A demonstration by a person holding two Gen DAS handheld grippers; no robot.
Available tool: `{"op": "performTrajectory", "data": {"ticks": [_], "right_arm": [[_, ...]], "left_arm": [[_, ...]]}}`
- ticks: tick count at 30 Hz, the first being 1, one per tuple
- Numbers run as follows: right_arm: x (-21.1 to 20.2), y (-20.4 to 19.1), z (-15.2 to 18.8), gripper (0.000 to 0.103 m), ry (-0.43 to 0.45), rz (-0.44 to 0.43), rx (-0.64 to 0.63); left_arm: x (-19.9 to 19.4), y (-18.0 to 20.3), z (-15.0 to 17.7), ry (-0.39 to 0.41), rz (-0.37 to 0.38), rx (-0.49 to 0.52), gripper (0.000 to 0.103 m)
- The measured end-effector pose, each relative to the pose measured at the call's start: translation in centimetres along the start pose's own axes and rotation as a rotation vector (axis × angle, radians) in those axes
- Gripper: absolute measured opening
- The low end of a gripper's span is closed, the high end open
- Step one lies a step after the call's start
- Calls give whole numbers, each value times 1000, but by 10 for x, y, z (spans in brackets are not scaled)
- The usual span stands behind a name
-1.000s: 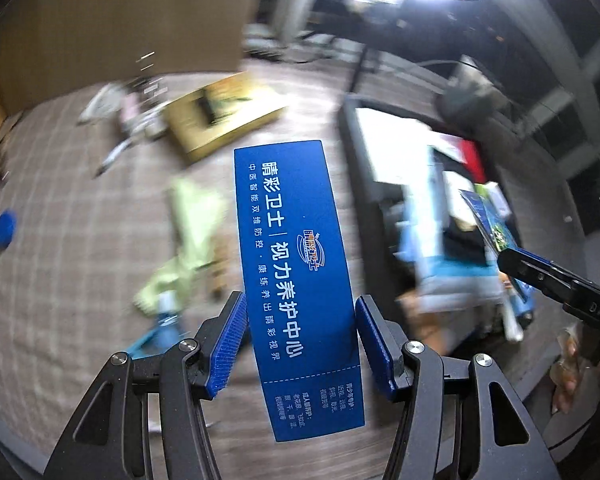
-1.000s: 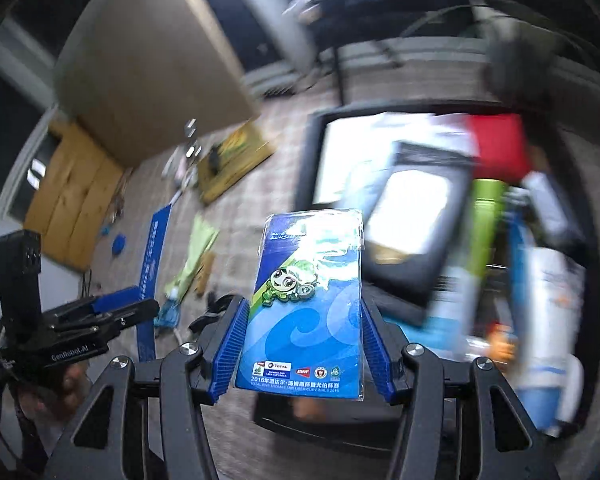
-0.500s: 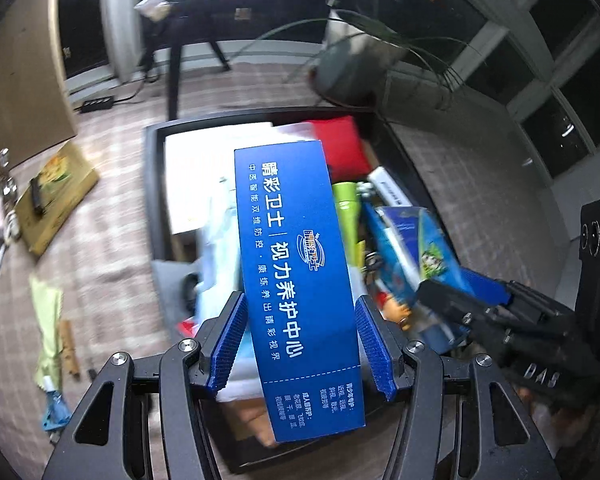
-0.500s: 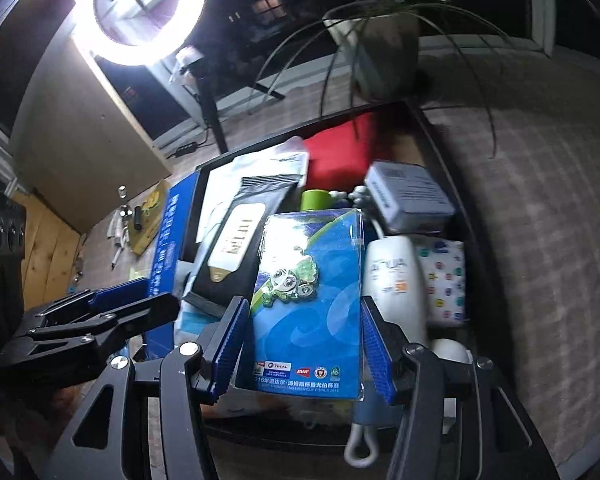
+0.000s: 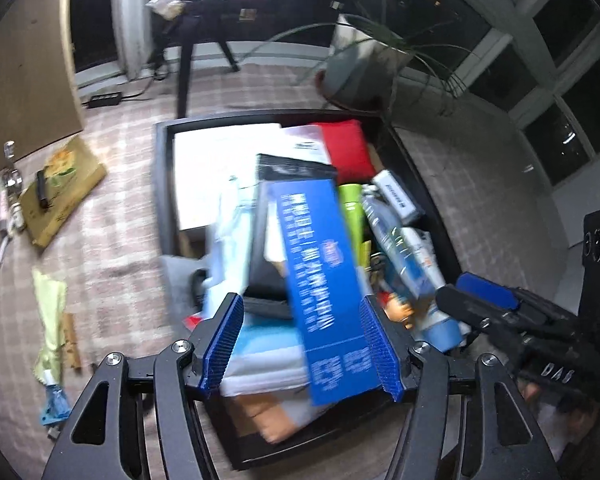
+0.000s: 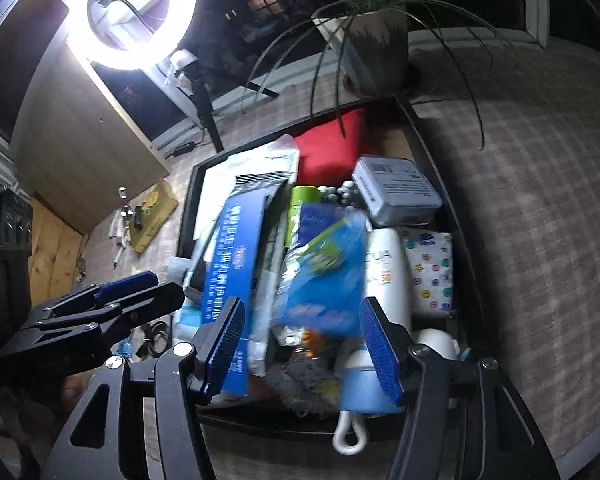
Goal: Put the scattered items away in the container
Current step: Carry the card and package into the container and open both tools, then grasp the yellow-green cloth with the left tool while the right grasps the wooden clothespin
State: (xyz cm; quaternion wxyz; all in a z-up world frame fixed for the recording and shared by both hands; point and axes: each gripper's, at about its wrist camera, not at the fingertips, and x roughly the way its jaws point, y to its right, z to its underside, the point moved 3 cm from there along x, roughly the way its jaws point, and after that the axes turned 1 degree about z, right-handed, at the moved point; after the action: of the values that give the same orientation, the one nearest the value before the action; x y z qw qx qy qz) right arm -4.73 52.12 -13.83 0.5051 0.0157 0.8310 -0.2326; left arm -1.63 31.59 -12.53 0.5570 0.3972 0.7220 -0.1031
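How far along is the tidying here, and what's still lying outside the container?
Mostly done: the black container is piled full. In hand: nothing gripped; the left claw is open around the blue box and the right claw is open around the blue card pack, both items blurred over the pile. Left: the brown box, green packet and small tubes on the carpet.

Blurred blue box [image 5: 320,276] and blue card packet [image 6: 324,268] lie tilted atop the crowded black container [image 5: 162,184]

I've got the black container [image 5: 162,184] crammed full under both grippers. Bare carpet [image 6: 540,200] lies open to its right; plant leaves [image 6: 452,52] overhang the far corner.
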Motion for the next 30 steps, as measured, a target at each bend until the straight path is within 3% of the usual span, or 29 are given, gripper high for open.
{"op": "performTrajectory", "data": {"ticks": [7, 11, 17, 25, 30], "right_arm": [[12, -48, 3, 56, -8, -44, -98], [26, -83, 4, 56, -34, -80, -150], [60, -145, 7, 56, -96, -133, -236], [122, -207, 13, 55, -215, -194, -241], [159, -223, 20, 49, -285, -188, -212]], "left_arm": [[-26, -78, 26, 23, -75, -74, 62], [-39, -135, 44, 22, -131, -142, 54], [-38, -207, 67, -29, -166, -216, 47], [-5, -245, 74, -106, -147, -208, 46], [15, -255, 76, -145, -147, -173, 33]]}}
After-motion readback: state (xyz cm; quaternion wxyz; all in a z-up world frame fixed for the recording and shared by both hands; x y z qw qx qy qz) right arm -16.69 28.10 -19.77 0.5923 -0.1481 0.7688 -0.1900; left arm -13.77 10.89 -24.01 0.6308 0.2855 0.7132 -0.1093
